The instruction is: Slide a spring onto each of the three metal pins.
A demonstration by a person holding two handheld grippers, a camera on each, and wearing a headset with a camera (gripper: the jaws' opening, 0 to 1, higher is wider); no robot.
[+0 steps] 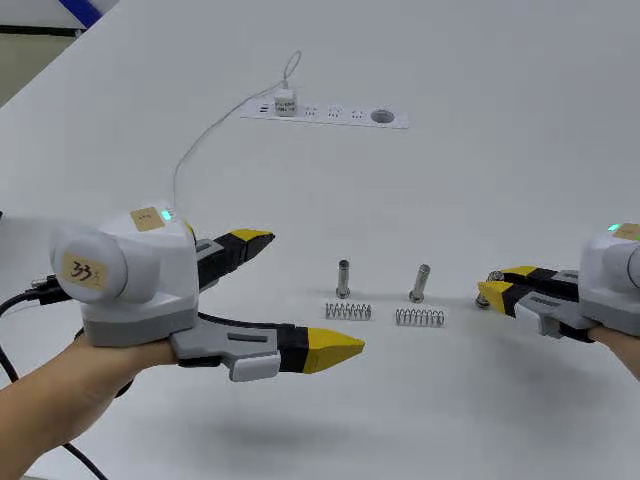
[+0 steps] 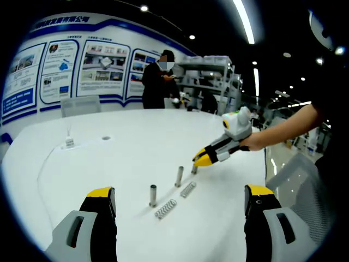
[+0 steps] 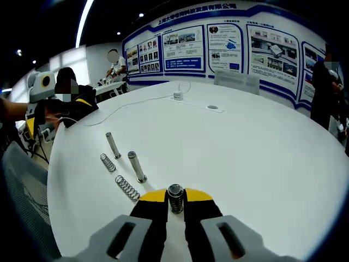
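Observation:
Two metal pins (image 1: 343, 278) (image 1: 420, 282) stand upright on the white table. In front of each lies a loose spring (image 1: 348, 311) (image 1: 419, 317). My right gripper (image 1: 488, 290) is shut on a third pin (image 3: 175, 197) at the table surface, and coils show around that pin's shaft. The left gripper (image 1: 300, 295) hovers wide open left of the pins, holding nothing. The left gripper view has both standing pins (image 2: 153, 195) (image 2: 179, 176), both springs (image 2: 166, 208) (image 2: 188, 189) and the right gripper (image 2: 204, 158) ahead of its jaws.
A white power strip (image 1: 325, 112) with a plugged charger (image 1: 285, 102) and a cable lies at the back of the table. A person (image 2: 162, 79) stands beyond the far table edge.

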